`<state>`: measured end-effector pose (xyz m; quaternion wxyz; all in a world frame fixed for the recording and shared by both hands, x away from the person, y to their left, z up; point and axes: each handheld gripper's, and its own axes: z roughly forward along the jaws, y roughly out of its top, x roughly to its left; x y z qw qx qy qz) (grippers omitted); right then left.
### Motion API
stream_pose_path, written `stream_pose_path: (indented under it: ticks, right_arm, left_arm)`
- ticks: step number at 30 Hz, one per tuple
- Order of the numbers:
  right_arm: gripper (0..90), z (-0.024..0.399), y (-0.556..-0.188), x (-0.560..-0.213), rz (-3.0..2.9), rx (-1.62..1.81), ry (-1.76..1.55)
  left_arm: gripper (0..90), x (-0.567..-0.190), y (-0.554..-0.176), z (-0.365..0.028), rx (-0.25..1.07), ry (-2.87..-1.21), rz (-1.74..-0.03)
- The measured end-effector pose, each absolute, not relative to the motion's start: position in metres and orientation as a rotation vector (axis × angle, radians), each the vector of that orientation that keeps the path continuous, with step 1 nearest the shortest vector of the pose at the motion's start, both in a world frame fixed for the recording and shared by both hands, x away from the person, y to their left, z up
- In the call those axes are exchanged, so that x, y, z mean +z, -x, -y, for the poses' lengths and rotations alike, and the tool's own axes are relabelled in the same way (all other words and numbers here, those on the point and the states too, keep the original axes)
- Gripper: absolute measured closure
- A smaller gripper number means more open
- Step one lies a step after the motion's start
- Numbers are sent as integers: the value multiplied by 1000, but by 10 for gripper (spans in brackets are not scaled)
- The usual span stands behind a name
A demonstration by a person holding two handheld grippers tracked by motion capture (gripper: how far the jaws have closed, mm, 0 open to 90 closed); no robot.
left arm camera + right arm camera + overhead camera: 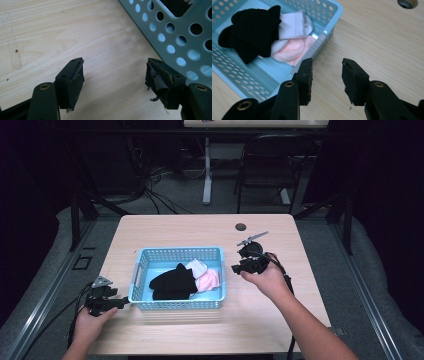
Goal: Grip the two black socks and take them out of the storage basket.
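A light blue perforated basket (140, 261) sits mid-table and holds a black cloth (172, 281), a white cloth (197, 267) and a pink cloth (209, 280). My right gripper (235, 268) hovers above the table just right of the basket, jaws apart with nothing between them. In the right gripper view the gripper (327, 71) looks down at the basket's corner (336, 9), with the black cloth (253, 30), white cloth (294, 25) and pink cloth (294, 50) inside. My left gripper (125, 303) rests low at the basket's front left corner. Its jaws (113, 75) stand wide over bare wood beside the basket wall (180, 42).
The wooden table (260, 320) has a round cable hole (241, 226) at the back right, also visible as a hole (407, 3) in the right gripper view. A chair (272, 165) and a table leg stand beyond the far edge. Cables trail from both grippers.
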<state>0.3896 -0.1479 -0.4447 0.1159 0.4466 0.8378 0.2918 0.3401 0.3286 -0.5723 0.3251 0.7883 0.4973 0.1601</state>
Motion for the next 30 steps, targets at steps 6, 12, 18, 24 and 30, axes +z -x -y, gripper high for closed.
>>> stream_pose_path:
  ticks: [6, 12, 18, 24, 30]
  right_arm:
    - [622, 128, -400, -439, -2497, 833, -1277]
    - [632, 87, -414, -437, -2569, 874, -1236]
    - [632, 56, -425, -444, -2628, 850, -1202]
    - [625, 38, -436, -455, -2678, 795, -1204]
    - [620, 25, -445, -467, -2692, 812, -1268]
  left_arm:
    - [307, -572, -340, -328, 421, -2067, -1303]
    - [307, -572, -340, -328, 421, -2068, -1301]
    - [307, -572, -340, -329, 419, -2065, -1304]
    - [307, -572, -340, -328, 420, -2064, -1301]
    - [307, -572, -340, -328, 419, -2064, -1300]
